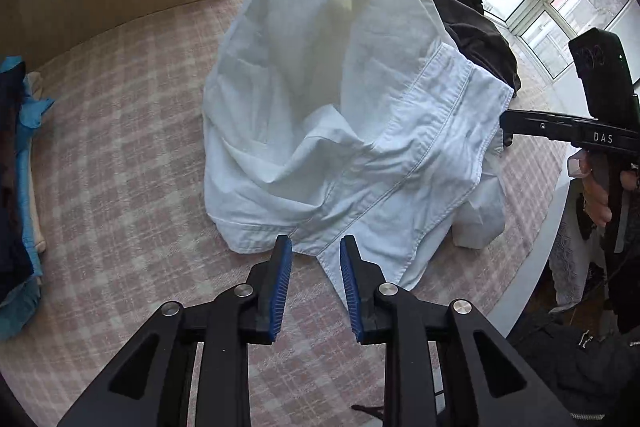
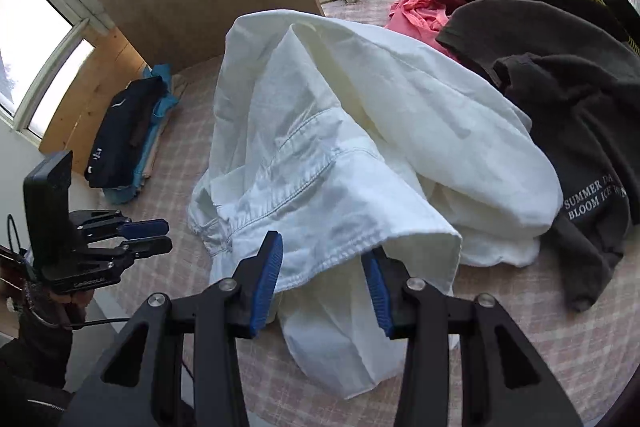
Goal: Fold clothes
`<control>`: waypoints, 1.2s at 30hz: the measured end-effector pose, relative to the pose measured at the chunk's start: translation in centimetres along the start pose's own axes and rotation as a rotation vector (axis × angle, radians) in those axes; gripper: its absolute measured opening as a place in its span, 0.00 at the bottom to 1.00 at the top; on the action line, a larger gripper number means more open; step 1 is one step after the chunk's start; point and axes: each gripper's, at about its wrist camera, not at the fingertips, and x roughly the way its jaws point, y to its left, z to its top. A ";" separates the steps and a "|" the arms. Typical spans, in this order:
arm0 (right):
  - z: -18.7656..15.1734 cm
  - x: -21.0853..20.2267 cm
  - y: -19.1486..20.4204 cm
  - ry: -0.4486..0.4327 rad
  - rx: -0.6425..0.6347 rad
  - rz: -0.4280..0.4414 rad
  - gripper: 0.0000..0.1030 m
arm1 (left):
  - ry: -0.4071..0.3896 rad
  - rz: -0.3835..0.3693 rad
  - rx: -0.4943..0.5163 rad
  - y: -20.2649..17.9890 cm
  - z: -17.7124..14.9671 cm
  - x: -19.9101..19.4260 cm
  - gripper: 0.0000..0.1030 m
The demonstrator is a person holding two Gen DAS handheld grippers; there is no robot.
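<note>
Now crumpled: white shirt (image 1: 320, 115) on checked cloth (image 1: 120, 147), ready for flattening. Left gripper (image 1: 314, 283) apart, empty. Right gripper (image 2: 320, 287) apart around shirt edge.

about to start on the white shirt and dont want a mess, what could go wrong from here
1. The white shirt lies bunched and doubled over itself, so either open gripper may pinch several layers and fold in the creases.
2. It rests against the dark grey sweatshirt in the unfolded pile; pulling could drag that along.
3. The right gripper has cloth sagging between its jaws while the left gripper only reaches the hem, so an uneven lift may twist the shirt.
</note>
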 end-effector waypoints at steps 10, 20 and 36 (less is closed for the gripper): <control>4.2 -2.4 2.6 -0.124 -0.109 -0.027 0.04 | -0.061 0.049 0.047 0.6 1.9 -1.3 0.29; 15.0 -27.3 11.4 -0.538 -0.404 -0.189 0.04 | -0.165 0.058 0.079 2.1 5.8 -4.2 0.29; 14.3 -50.3 27.4 -0.889 -0.665 -0.112 0.04 | -0.391 0.071 0.062 3.9 7.1 -13.3 0.34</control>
